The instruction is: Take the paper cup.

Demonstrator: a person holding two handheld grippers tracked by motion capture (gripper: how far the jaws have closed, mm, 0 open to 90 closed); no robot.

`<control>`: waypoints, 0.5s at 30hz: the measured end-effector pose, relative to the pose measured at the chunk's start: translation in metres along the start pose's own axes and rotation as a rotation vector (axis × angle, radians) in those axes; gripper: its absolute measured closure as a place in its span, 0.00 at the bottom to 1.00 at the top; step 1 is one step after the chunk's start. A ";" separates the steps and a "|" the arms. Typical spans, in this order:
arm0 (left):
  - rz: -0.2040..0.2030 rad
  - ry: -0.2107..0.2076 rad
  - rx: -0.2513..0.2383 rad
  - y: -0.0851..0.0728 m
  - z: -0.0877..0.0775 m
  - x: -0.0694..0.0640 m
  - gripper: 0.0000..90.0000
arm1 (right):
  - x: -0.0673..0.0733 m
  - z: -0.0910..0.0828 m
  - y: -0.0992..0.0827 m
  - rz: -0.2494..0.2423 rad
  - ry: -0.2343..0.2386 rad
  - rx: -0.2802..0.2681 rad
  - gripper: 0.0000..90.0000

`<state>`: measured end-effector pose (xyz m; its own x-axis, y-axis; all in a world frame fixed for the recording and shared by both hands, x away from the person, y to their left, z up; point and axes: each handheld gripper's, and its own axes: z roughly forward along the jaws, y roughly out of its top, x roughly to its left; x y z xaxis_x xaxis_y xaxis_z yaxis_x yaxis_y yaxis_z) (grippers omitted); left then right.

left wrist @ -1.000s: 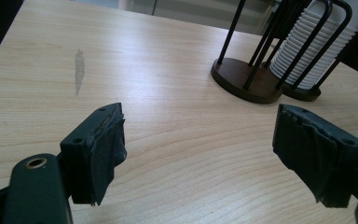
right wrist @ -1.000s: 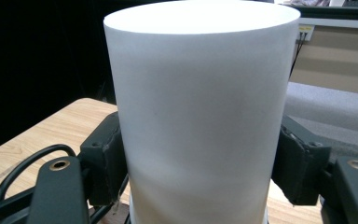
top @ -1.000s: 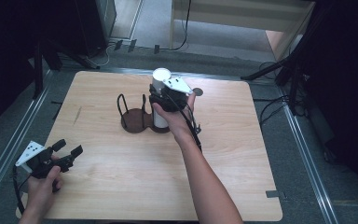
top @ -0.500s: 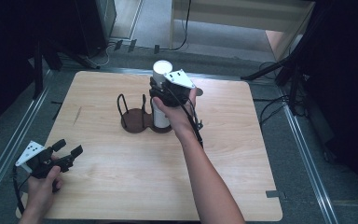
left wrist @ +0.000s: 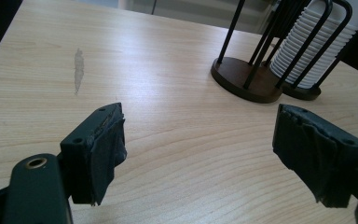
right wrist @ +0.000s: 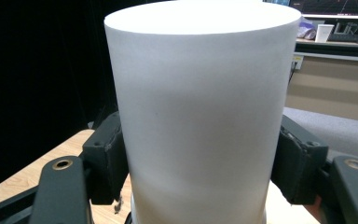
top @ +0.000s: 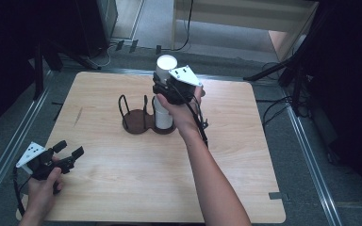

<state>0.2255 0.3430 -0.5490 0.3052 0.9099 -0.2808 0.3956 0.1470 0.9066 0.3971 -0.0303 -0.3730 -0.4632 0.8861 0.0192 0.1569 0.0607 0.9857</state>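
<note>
A stack of white cups (top: 163,117) stands upside down in the right ring of a dark wire rack (top: 135,123) at the table's middle back. My right gripper (top: 163,90) is shut on the top white cup (top: 166,65), held above the stack; in the right gripper view its pads (right wrist: 107,163) press both sides of the smooth cup (right wrist: 200,107). My left gripper (top: 69,149) rests low at the table's near left, open with nothing between its fingers. The left gripper view shows its own gripper (left wrist: 200,154) over bare wood, with the ribbed stack (left wrist: 307,51) and rack (left wrist: 247,81) farther off.
The wooden table (top: 122,188) has a faint grey smear (top: 78,117) on its left side. The rack's left ring (top: 131,106) holds no cups. Cables and dark stands (top: 283,75) lie beyond the table's far and right edges.
My right hand has risen, lifting the white cup higher above the rack. The left hand and its gripper have stayed where they were.
</note>
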 end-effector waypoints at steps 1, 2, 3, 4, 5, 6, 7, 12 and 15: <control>0.001 0.000 0.001 0.000 0.000 0.000 0.19 | 0.000 -0.001 0.003 0.002 0.001 -0.006 0.33; 0.000 0.000 0.000 0.000 0.000 0.000 0.19 | 0.000 -0.002 0.004 0.002 -0.002 -0.010 0.33; -0.001 0.000 0.000 0.000 0.000 0.000 0.19 | 0.000 -0.002 0.004 0.002 -0.002 -0.010 0.33; 0.002 0.000 0.001 0.000 0.000 0.000 0.19 | -0.001 -0.004 0.005 0.004 -0.004 -0.012 0.33; 0.002 0.000 0.001 0.000 0.000 0.000 0.19 | -0.001 -0.004 0.005 0.004 -0.004 -0.012 0.33; 0.002 0.000 0.001 0.000 0.000 0.000 0.19 | -0.002 -0.006 0.006 0.000 -0.006 -0.013 0.33; 0.002 0.000 0.001 0.000 0.000 0.000 0.19 | -0.002 -0.007 0.006 0.003 -0.008 -0.016 0.33; 0.002 0.001 0.004 0.000 0.000 0.000 0.19 | -0.008 -0.015 0.008 0.004 -0.006 -0.018 0.33; -0.001 0.001 0.002 0.000 0.000 0.000 0.19 | -0.012 -0.022 0.008 -0.007 -0.007 -0.019 0.33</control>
<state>0.2256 0.3431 -0.5490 0.3044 0.9101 -0.2812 0.3975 0.1469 0.9058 0.3850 -0.0505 -0.3616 -0.4576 0.8891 0.0114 0.1375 0.0581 0.9888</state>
